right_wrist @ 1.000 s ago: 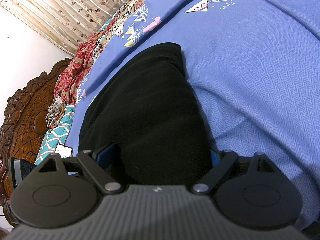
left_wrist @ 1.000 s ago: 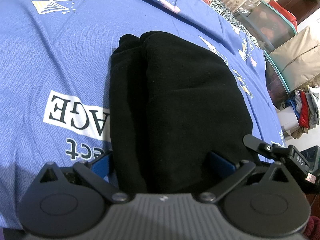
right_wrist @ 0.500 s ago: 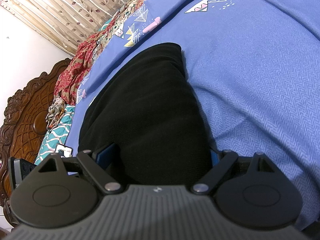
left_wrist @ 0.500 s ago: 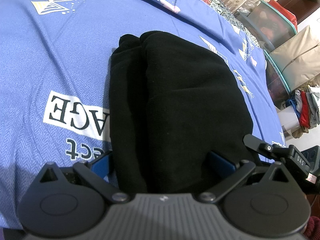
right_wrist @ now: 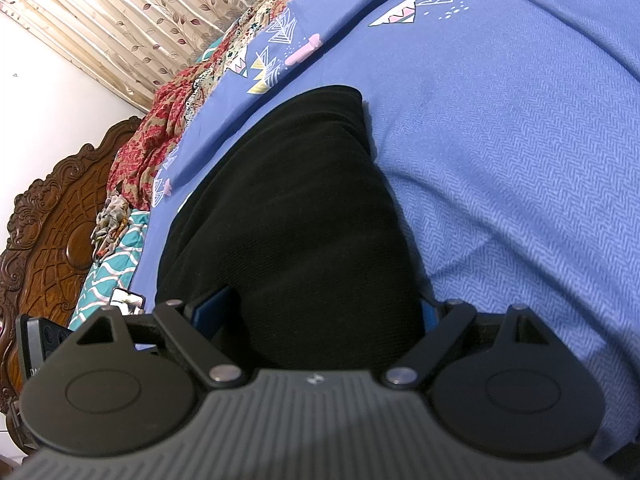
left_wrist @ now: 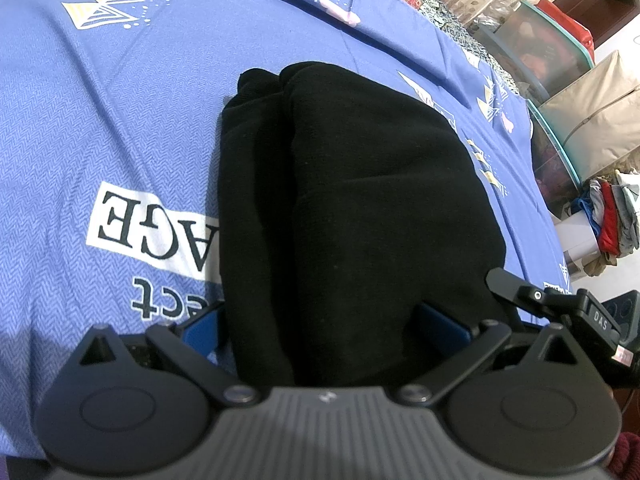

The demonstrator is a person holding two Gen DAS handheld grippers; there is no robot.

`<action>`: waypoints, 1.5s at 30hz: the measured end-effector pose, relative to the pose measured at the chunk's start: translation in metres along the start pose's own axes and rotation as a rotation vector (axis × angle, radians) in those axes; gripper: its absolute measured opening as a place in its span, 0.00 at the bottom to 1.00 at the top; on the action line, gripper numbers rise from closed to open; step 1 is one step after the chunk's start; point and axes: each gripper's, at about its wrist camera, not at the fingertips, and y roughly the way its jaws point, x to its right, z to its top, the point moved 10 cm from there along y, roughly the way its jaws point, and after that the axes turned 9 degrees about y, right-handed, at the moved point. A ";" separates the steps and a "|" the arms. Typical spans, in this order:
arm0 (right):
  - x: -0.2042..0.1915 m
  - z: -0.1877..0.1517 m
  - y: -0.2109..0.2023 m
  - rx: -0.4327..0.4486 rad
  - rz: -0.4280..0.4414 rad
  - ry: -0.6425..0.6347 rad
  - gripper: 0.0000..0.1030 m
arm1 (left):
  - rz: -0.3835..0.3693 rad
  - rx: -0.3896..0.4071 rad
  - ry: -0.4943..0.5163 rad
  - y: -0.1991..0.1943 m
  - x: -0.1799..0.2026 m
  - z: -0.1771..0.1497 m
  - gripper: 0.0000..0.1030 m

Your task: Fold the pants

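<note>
Nothing is shifting since a second ago: both claws are staying spread wide, my left gripper (left_wrist: 322,326) and right gripper (right_wrist: 326,312) straddling the black pants (left_wrist: 352,208), bundled mid-frame on the blue bedsheet (left_wrist: 100,120). I am judging both should close evenly.

Black pants (left_wrist: 360,208) fill the gap between the left gripper's (left_wrist: 324,328) spread fingers, likewise the right gripper's (right_wrist: 320,312). Blue bedsheet (left_wrist: 100,128) lies bare left of the pants. Storage boxes (left_wrist: 560,52) crowd the bed's far right edge.
</note>
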 end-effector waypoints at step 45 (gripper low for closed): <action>-0.002 0.000 -0.001 -0.001 -0.003 -0.001 0.88 | 0.003 0.000 0.003 0.000 -0.001 0.002 1.00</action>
